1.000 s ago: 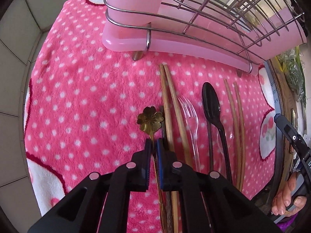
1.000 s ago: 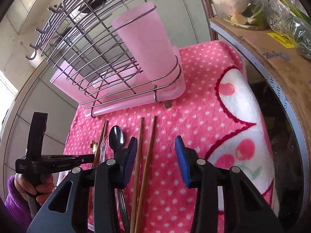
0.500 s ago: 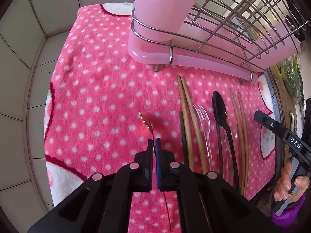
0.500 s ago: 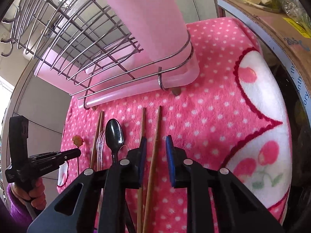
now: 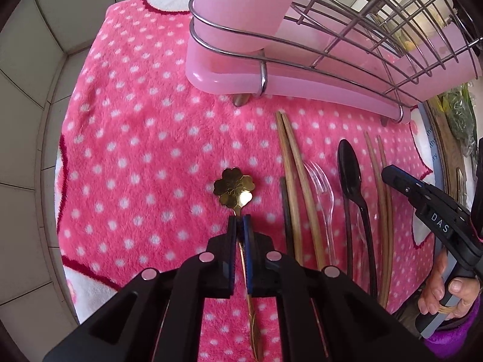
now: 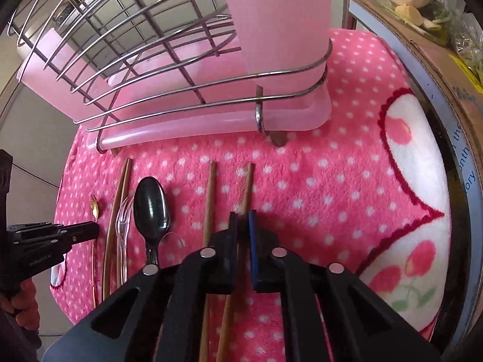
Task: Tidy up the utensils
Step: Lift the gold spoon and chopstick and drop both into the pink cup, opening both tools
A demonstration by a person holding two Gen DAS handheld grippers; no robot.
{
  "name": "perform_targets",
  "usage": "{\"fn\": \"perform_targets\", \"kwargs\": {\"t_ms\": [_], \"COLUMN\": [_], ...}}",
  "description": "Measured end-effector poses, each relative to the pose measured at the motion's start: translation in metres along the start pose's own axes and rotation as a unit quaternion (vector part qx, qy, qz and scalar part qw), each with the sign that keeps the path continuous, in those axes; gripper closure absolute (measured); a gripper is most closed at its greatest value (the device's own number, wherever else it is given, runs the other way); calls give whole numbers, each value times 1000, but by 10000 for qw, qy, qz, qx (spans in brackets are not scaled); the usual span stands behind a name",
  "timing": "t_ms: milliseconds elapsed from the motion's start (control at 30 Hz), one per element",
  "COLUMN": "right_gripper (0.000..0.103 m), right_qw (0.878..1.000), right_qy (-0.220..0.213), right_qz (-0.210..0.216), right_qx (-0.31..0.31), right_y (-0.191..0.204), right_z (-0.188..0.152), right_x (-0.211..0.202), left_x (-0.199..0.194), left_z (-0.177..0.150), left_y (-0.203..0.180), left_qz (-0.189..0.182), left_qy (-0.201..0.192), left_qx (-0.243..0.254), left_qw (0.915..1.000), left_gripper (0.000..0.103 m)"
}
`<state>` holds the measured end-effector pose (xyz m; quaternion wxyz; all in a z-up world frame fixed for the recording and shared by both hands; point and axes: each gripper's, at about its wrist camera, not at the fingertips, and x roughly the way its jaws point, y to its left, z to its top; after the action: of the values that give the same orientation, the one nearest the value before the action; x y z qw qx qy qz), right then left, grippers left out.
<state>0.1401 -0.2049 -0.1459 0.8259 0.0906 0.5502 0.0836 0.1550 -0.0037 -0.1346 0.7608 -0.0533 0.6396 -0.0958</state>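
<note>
My left gripper (image 5: 240, 221) is shut on the thin stem of a gold flower-headed spoon (image 5: 233, 187) and holds it above the pink dotted towel (image 5: 135, 138). My right gripper (image 6: 242, 218) is shut on the right-hand wooden chopstick (image 6: 247, 181); its twin (image 6: 209, 199) lies just left on the towel. Another chopstick pair (image 5: 291, 175), a clear plastic fork (image 5: 323, 187) and a black spoon (image 5: 350, 175) lie side by side on the towel. The wire rack with a pink cup holder (image 5: 241, 15) stands behind them.
The rack's pink drip tray (image 5: 289, 81) rests on the towel close behind the utensils. Tiled counter (image 5: 27, 96) lies to the left. A cardboard box with vegetables (image 6: 422, 15) borders the right edge.
My left gripper has lifted the gold spoon off the towel and turned its flower head face-on. My right gripper has moved in towards the rack and closed from wide open onto the right chopstick.
</note>
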Motion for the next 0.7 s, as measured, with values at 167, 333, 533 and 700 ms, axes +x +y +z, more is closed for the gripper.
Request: {"fn": "perform_targets", "kwargs": {"t_ms": [167,333,533,700], "right_gripper": [97,97,97,97], "right_qw": [9983,9917,9834,9769], "right_qy": [-305,-1003,-1524,-1961], "right_qz": [390,711,892,812], "right_qx": [311,389,417,255], "right_y": [-18,-30,-30,-24], "right_z": [-12,-24,-29,-36], "right_x": [-25,-69,-101,-118], "left_x": [-20,-57,-101,-132], "left_z": [-17,-33,-53,-65], "left_y": [18,27,28,26], "left_qz": [-279,-654,-826,-1006], "left_qy": [-381,-1051,-1914,-2591], "left_qx": [-199,-301,-184,23], "left_qw": [9987,9919,9779,9606], "left_gripper": [100,101,101,101]}}
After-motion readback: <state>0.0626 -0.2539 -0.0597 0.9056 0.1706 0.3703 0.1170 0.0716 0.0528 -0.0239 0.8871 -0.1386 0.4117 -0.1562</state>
